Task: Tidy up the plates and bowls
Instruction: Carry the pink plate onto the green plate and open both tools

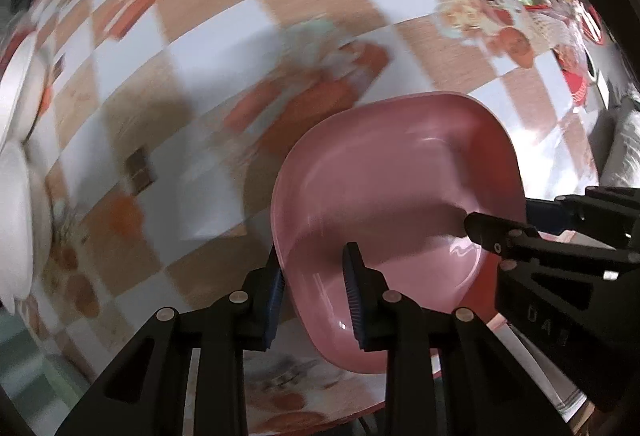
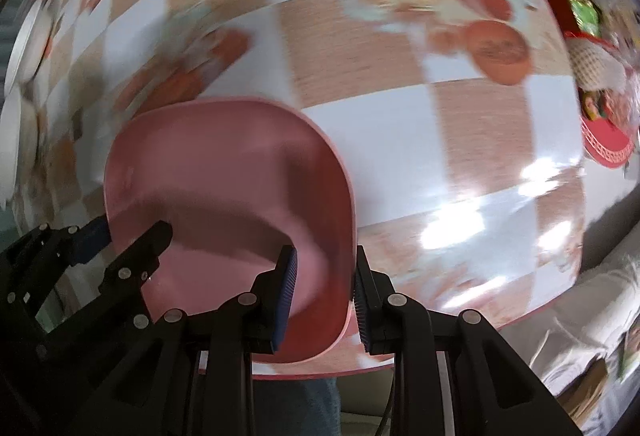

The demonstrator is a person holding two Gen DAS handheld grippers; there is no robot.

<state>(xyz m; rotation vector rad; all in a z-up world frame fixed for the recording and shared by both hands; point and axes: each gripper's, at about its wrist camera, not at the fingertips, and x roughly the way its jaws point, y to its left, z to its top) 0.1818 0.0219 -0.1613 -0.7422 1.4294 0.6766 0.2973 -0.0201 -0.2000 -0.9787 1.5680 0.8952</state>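
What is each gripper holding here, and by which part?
Both hold the pink plate. The left gripper has its jaws closed over the plate's left rim; the right gripper grips the opposite, right rim.

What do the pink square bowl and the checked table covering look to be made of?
Pink square bowl: probably plastic or melamine, smooth semi-gloss, with small sharp highlights and a thin even rim. Checked table covering: likely wipeable vinyl, glossy, with broad window glare over its printed pattern.
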